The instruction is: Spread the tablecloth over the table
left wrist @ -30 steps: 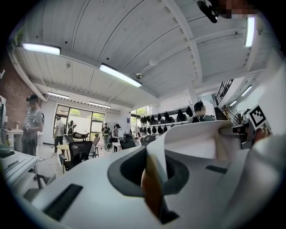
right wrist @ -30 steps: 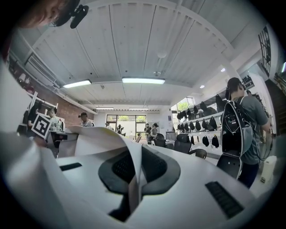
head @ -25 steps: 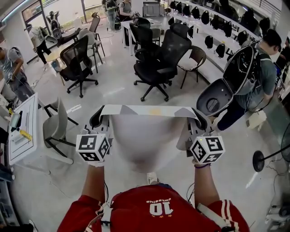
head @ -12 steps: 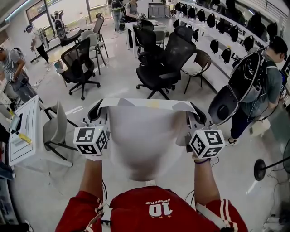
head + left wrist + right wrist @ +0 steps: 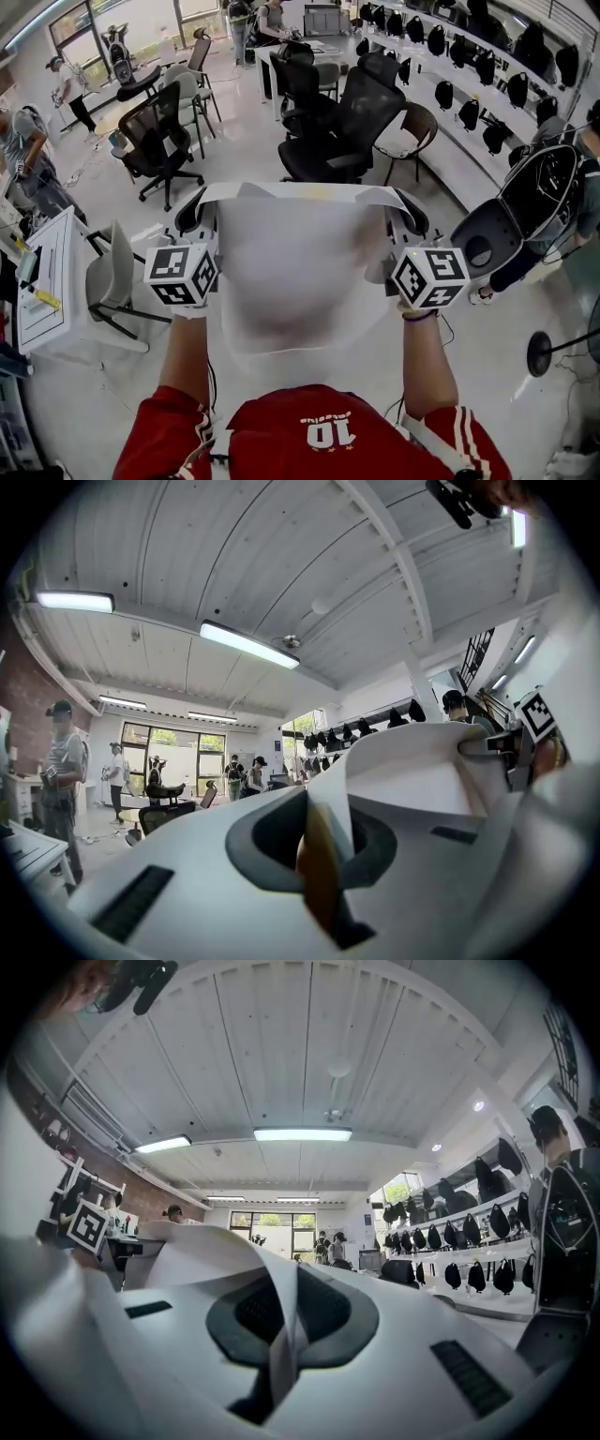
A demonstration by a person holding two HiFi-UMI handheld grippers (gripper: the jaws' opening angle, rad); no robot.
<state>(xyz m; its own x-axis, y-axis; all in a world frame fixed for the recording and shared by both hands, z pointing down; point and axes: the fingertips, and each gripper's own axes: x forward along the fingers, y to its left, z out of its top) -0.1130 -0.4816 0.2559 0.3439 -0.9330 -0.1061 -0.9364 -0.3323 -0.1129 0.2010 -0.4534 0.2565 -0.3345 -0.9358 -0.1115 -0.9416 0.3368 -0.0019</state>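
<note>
1. Carrying the tablecloth (image 5: pixel 298 272) in the air between both grippers. Its top edge is stretched fairly level and the rest hangs toward the person's chest, clear of the floor.
2. Left gripper (image 5: pixel 199 211): jaws clenched on the cloth's upper left corner, with a fold pinched between them.
3. Right gripper (image 5: pixel 405 214): jaws likewise grasping the upper right corner.
4. No table lies under the cloth. Office chairs (image 5: pixel 328 122) stand ahead and a small white table (image 5: pixel 42 281) is at the left; I cannot tell which table is the target.
5. Judgement: this is the transport step. Hands should stay wide and level so the edge stays taut. Let nothing go until the cloth passes the table's far edge. The hanging part could snag on chairs.
</note>
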